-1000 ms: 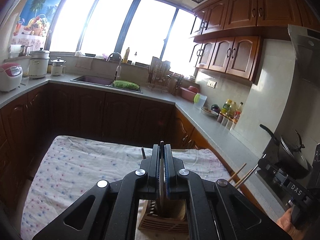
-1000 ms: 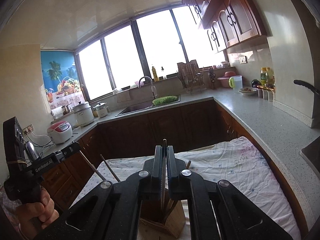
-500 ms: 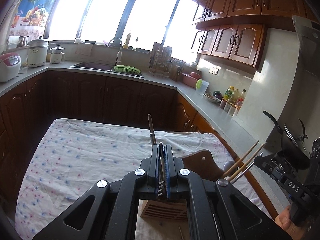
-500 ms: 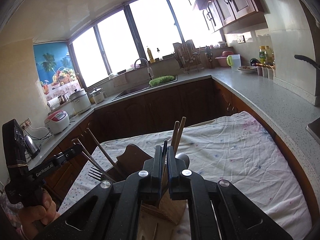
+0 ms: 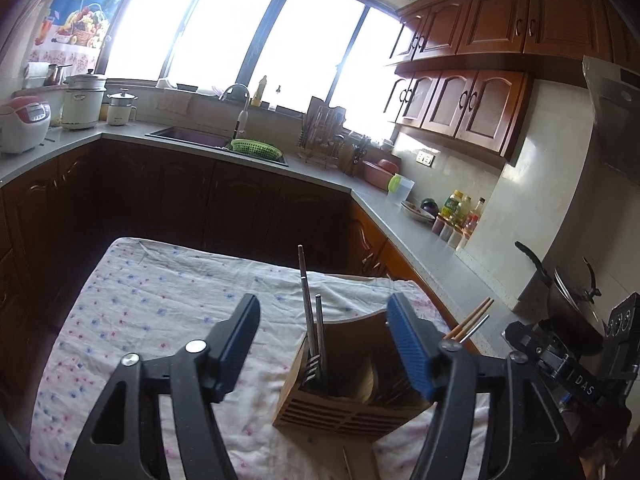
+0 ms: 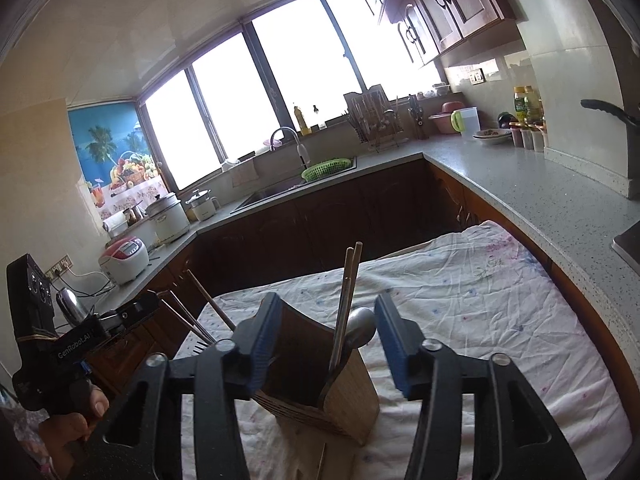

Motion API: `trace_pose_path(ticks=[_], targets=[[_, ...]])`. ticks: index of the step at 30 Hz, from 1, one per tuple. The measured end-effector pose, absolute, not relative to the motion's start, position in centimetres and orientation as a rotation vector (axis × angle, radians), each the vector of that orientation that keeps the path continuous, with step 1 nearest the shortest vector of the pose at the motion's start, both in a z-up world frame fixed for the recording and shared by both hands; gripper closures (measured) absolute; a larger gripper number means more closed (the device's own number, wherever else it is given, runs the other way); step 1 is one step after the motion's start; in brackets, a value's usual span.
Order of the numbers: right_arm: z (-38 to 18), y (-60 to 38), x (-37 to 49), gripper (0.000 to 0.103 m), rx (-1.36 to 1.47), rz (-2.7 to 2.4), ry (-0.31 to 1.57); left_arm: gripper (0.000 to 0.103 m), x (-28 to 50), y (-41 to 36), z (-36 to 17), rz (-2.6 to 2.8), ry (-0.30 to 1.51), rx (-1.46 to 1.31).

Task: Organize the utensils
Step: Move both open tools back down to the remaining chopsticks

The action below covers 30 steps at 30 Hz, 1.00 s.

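**Both grippers open over the utensil holder; utensils standing in it**

Nearest, bottom of each wrist view: my left gripper (image 5: 322, 322) and right gripper (image 6: 324, 322). Both sets of jaws have just been opening and now stand well apart, pads pressing on nothing. Utensil handles rise in the gap between them but are not gripped.

Just beyond the pads, lower centre of both views: the wooden utensil holder (image 5: 352, 408), slatted, with dividers, upright on the flowered tablecloth (image 5: 160, 308). Left view: two metal handles (image 5: 308, 312) stand in its left compartment, fork tines showing at the rim. Right view: a pair of wooden chopsticks (image 6: 348, 292) and a metal spoon (image 6: 360, 330) stand in the right-hand compartment, leaning slightly.

Handling, my judgement: utensils are light, stiff and thin; metal shafts likely slippery, so take hold mid-handle, pads across the shaft. Chopsticks are best pinched together as a pair. The holder looks light enough to tip if nudged sideways.

One thin stick (image 5: 347, 462) lies on the cloth at the bottom edge, probably left to sort.

Far, upper half: counter, sink with green basket (image 5: 256, 148), bright windows.
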State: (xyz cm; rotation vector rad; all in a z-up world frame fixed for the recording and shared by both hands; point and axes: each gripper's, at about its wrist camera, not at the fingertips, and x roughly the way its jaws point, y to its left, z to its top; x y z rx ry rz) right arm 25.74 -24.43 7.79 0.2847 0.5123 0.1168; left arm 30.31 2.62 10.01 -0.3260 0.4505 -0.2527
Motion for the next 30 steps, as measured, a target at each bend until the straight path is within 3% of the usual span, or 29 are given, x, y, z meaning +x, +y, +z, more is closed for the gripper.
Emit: trace_pose_path(ticks=[1,4,16,30], targets=[[8.0,-24.6,25.3,0.032,0.289,0.112,0.501,0.019,29.6,3.0,10.1,-0.239,0.438,-0.331],[8.4,-25.3,23.5,0.0,0.325,0.098,0.461,0.011,27.3,4.1,9.3,-0.196,0.42,-0.354],[5.4,-25.8,17.1,0.0,0.368,0.065,0.517,0.009,19.6,5.0,3.7,-0.149,0.581,-0.436],[0.0,-25.5,13.4,0.0,0.38,0.045,0.671,0.009,18.3,3.0,0.9,-0.132,0.753,-0.398]])
